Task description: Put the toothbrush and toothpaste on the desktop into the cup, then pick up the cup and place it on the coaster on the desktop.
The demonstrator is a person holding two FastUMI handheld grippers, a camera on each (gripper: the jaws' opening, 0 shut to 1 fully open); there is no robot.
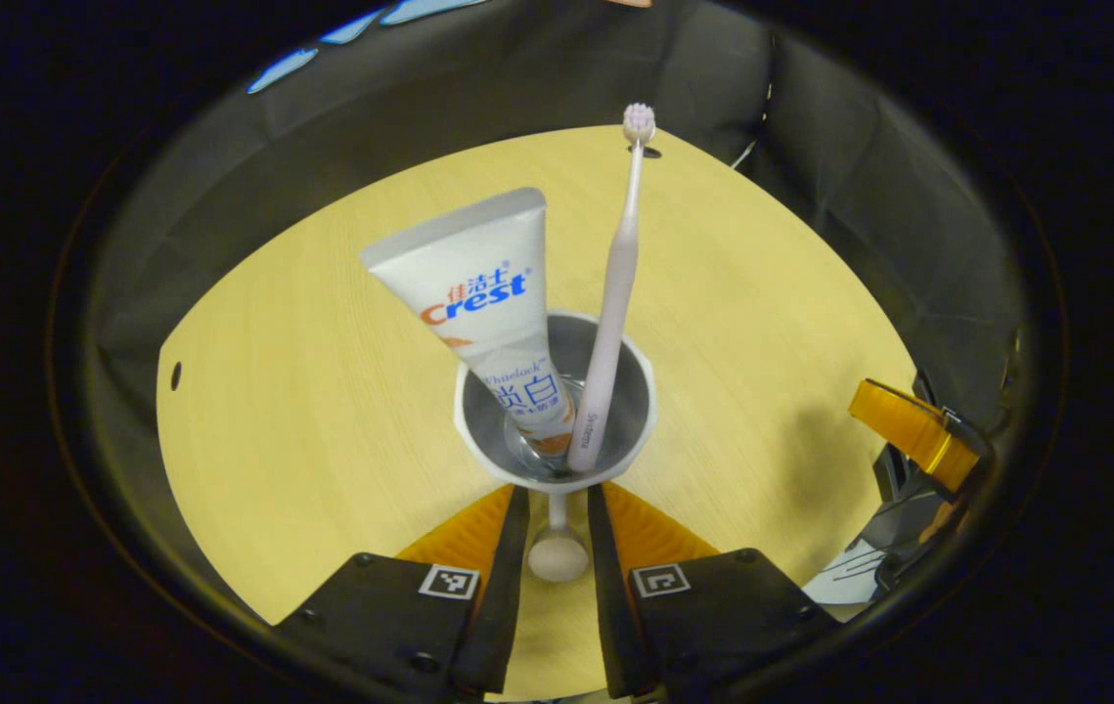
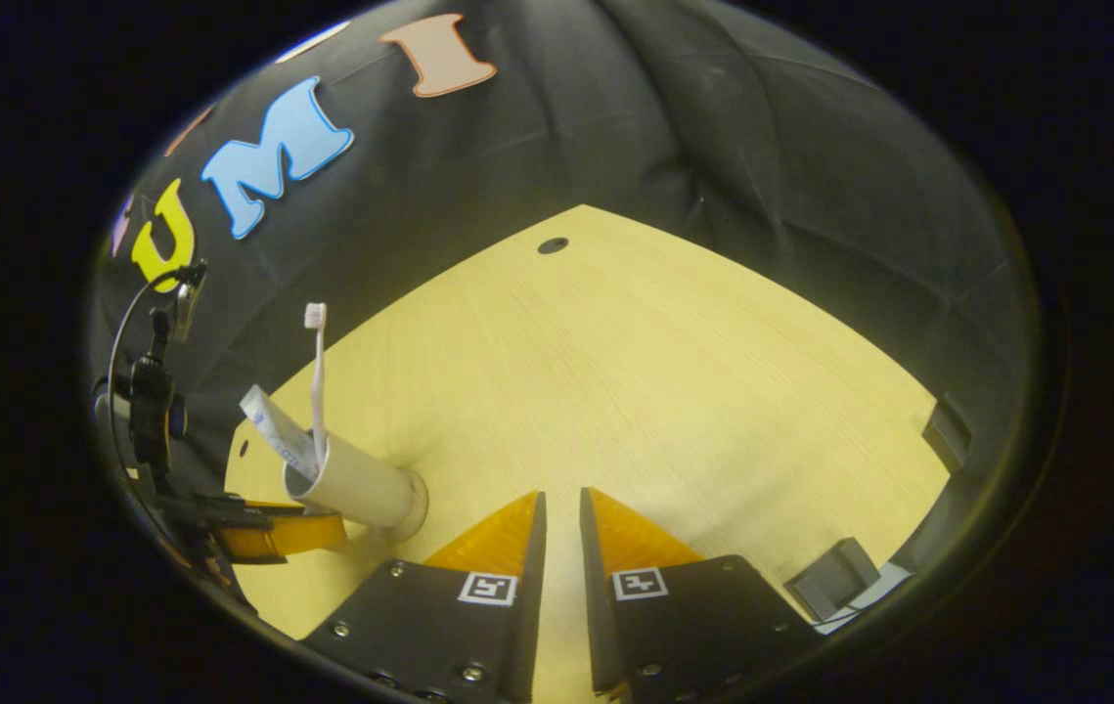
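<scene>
Cup [image 1: 557,401], holding toothpaste [image 1: 488,303] and toothbrush [image 1: 615,293] (both leaning), stands just ahead of the spread left gripper [image 1: 557,508]; an off-centre pinch could tip it.

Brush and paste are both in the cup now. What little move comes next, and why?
Probably back the left gripper straight away from the cup. The toothbrush and toothpaste stand inside it, its foot seems to rest on a round coaster, and the gripper's fingers sit apart, not pressing on it.
</scene>
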